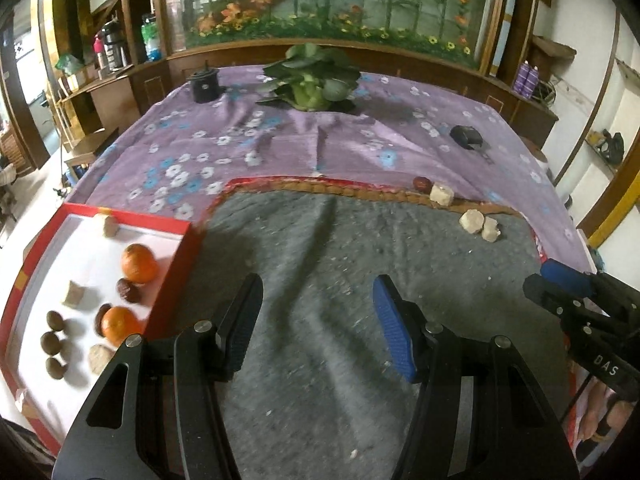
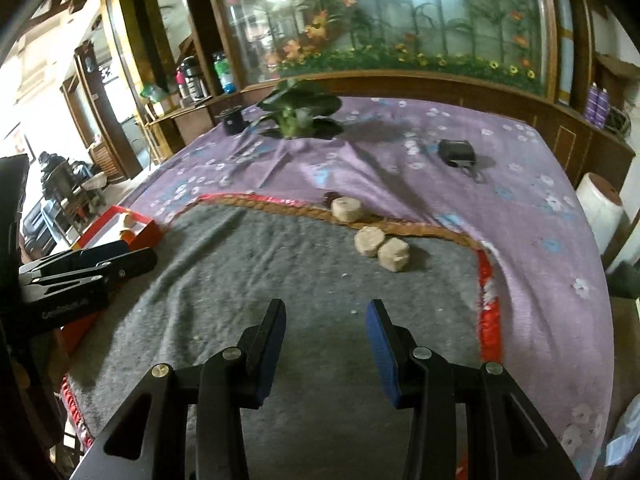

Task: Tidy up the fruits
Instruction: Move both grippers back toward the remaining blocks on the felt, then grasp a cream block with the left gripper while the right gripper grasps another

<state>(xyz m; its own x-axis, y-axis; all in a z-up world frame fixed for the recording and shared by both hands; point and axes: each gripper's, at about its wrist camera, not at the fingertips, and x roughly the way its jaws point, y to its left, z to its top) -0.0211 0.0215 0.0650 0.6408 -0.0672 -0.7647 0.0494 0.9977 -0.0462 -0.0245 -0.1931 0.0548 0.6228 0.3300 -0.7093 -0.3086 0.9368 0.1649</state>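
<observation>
A grey mat (image 1: 320, 264) covers the purple flowered cloth (image 1: 280, 140); the red tray (image 1: 176, 272) on its left holds two oranges (image 1: 139, 263). Three pale lumps (image 2: 370, 241) and a red date (image 1: 421, 183) sit at the mat's far edge. The left gripper (image 1: 318, 306) and the right gripper (image 2: 326, 334) both hang over the mat, jaws parted and empty

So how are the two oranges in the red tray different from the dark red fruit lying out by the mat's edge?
The oranges are bright orange and bigger; the red fruit is dark and small. The oranges lie in the tray; the red fruit lies loose on the purple cloth beside a beige block. Neither is gripped.
</observation>
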